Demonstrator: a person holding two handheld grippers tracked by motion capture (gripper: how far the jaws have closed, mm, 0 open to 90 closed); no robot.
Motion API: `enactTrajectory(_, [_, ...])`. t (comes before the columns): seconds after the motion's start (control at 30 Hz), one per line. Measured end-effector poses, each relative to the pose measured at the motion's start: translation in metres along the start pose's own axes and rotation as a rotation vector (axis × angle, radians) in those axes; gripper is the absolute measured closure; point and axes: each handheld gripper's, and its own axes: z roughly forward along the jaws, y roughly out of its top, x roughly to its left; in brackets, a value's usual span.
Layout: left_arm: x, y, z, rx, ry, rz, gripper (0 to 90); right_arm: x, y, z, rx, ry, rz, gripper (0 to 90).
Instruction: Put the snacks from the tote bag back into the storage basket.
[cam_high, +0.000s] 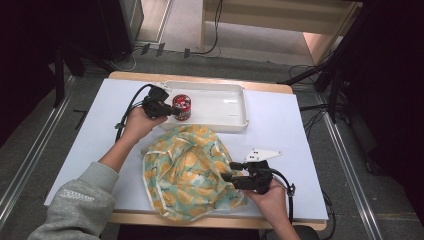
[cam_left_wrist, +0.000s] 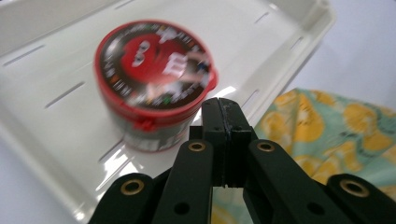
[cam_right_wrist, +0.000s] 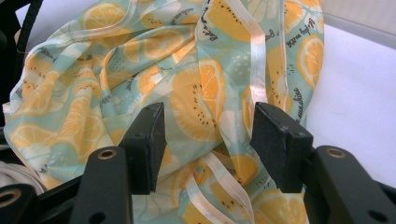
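Jaws of the left hand-held gripper (cam_left_wrist: 223, 116) are pressed together on nothing, tips just beside a red-lidded candy tub (cam_left_wrist: 156, 81) standing upright, long axis vertical, lid up, in the white tray (cam_high: 235, 107) at twelve o'clock on the worktop (cam_high: 295, 130). The right hand-held gripper (cam_right_wrist: 208, 140), at five o'clock, holds its jaws apart over a lemon-print cloth (cam_high: 187, 167) crumpled at six o'clock. Judged step: tub placed, cloth next; the right jaws must close on a fold.
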Motion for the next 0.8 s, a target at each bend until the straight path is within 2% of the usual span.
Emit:
enactTrajectory(0.03, [-0.003,0.002,0.001,-0.01,0.0,0.003,90.0,0.0,0.0,0.0,0.0,0.0,-0.001,45.7])
enactTrajectory(0.17, [-0.008,0.012,0.009,0.003,0.0,0.014,90.0,0.0,0.0,0.0,-0.001,0.001,0.001,45.8])
enactTrajectory(0.3, [-0.011,0.02,0.02,-0.003,-0.004,0.004,90.0,0.001,-0.001,0.0,-0.002,0.0,-0.002,45.8])
enactTrajectory(0.4, [-0.013,0.025,0.028,0.009,-0.004,-0.001,90.0,0.001,-0.001,-0.001,-0.003,0.0,0.001,45.8])
enactTrajectory(0.57, [-0.014,0.028,0.039,0.023,-0.022,-0.011,90.0,0.001,-0.002,-0.002,-0.003,-0.003,0.004,45.8])
enactTrajectory(0.7, [-0.01,0.027,0.044,0.045,0.003,-0.015,90.0,0.001,-0.003,-0.003,-0.005,-0.003,0.004,45.8])
enactTrajectory(0.8, [-0.007,0.025,0.044,0.041,-0.005,-0.03,90.0,0.002,-0.003,-0.003,-0.004,-0.005,0.007,45.8])
